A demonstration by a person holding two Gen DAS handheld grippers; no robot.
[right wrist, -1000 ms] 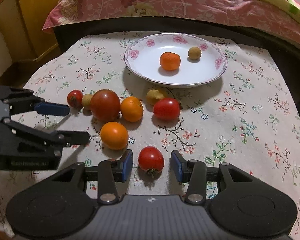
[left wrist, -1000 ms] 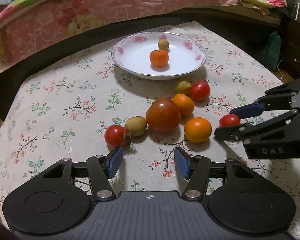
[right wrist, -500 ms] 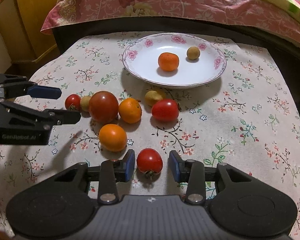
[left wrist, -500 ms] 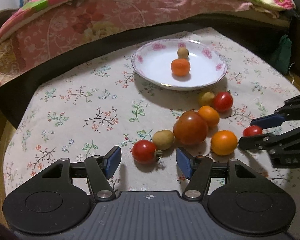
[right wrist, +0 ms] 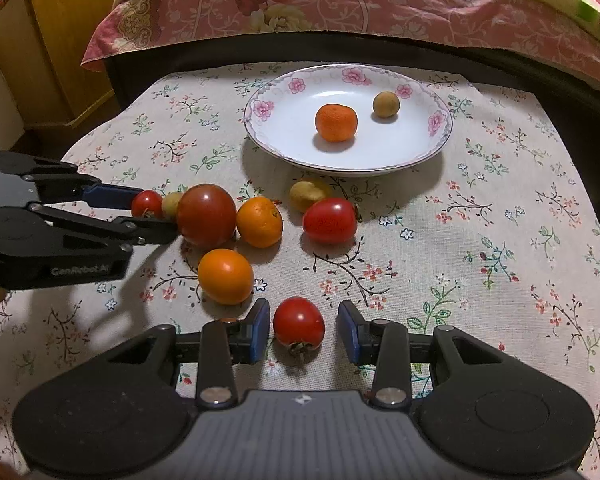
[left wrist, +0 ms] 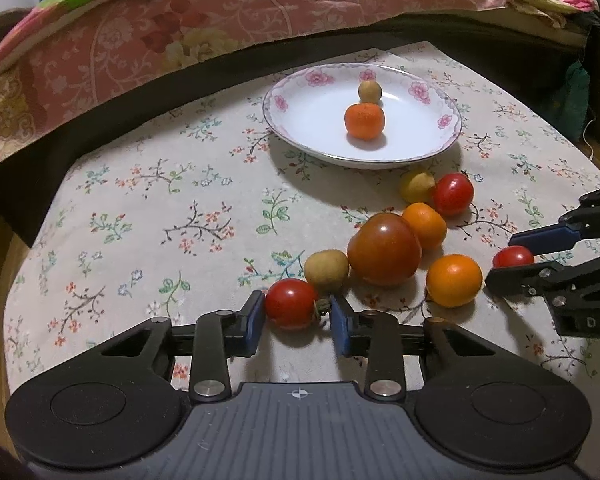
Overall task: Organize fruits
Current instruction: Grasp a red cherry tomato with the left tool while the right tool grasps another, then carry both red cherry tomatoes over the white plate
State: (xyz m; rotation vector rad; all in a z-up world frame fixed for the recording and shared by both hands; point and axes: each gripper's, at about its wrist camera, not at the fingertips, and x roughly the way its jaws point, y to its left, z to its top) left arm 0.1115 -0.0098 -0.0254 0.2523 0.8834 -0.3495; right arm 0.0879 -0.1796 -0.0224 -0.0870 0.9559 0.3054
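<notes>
Left wrist view: the left gripper (left wrist: 296, 316) is seen with its fingers apart, set on either side of a small red tomato (left wrist: 291, 303) that rests on the table (left wrist: 148, 216). The left pad appears to touch the fruit; a gap is seen at the right pad, so no clamp is judged to be made yet. The tomato lies on the near side of the plate (left wrist: 440, 152), at the near-left end of the fruit cluster, touching a small brown fruit (left wrist: 326, 267). Its green stem is turned sideways toward the right pad, so its stem-to-tip axis is judged to lie across the fingers.

In the right wrist view, the right gripper (right wrist: 303, 332) is likewise held parted around a second red tomato (right wrist: 299, 323), clear of both pads. This fruit also sits on the near side of the plate, just beside an orange fruit (right wrist: 225, 276). Its stem points back toward the gripper body, so its long axis runs along the fingers.

Both grippers are judged to be straddling outer fruits because these can be reached without disturbing the cluster. On the plate, one orange fruit (right wrist: 336, 122) and one brown fruit (right wrist: 386, 104) are already placed.
</notes>
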